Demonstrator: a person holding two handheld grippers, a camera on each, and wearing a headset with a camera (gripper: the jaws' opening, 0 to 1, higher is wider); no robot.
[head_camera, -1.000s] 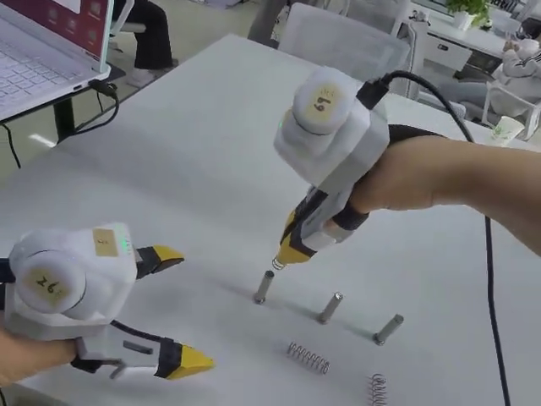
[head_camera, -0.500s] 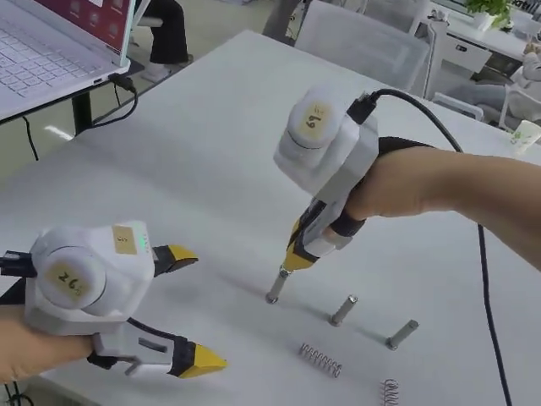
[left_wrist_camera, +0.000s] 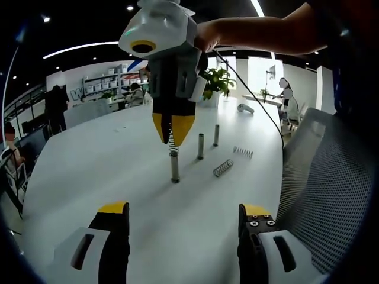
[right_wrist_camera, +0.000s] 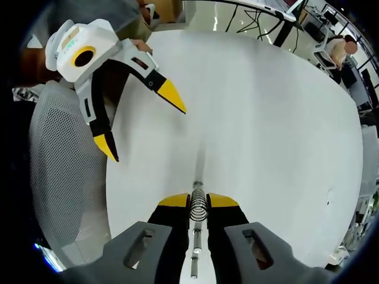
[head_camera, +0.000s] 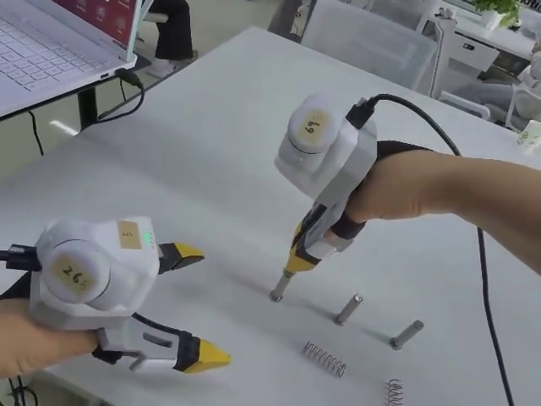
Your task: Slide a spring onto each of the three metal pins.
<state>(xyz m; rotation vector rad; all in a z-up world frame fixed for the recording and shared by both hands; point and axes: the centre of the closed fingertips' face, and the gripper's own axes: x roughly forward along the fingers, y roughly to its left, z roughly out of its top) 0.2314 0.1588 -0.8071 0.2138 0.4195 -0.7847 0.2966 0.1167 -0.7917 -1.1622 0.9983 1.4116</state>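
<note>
The right gripper (head_camera: 292, 269) was seen closed narrowly on a spring (right_wrist_camera: 198, 208), which was pinched between its yellow tips. In the left gripper view the spring was found hanging just below those tips, with its lower end at the top of the first pin (left_wrist_camera: 174, 168), which stood upright directly beneath the tool. Whether the coil had been slid over the pin's top could not be told. Two more bare pins, the second pin (head_camera: 347, 309) and the third pin (head_camera: 407, 335), were seen to the right of the tool's tips in the head view, each apart from the other. A loose spring (head_camera: 325, 359) lay on the white table (head_camera: 211, 152) in front of them, and another spring (head_camera: 393, 392) lay beyond it, further from the tool. The left gripper (head_camera: 210, 304) was held well apart from the pins, its jaws spread wide with nothing between them.
</note>
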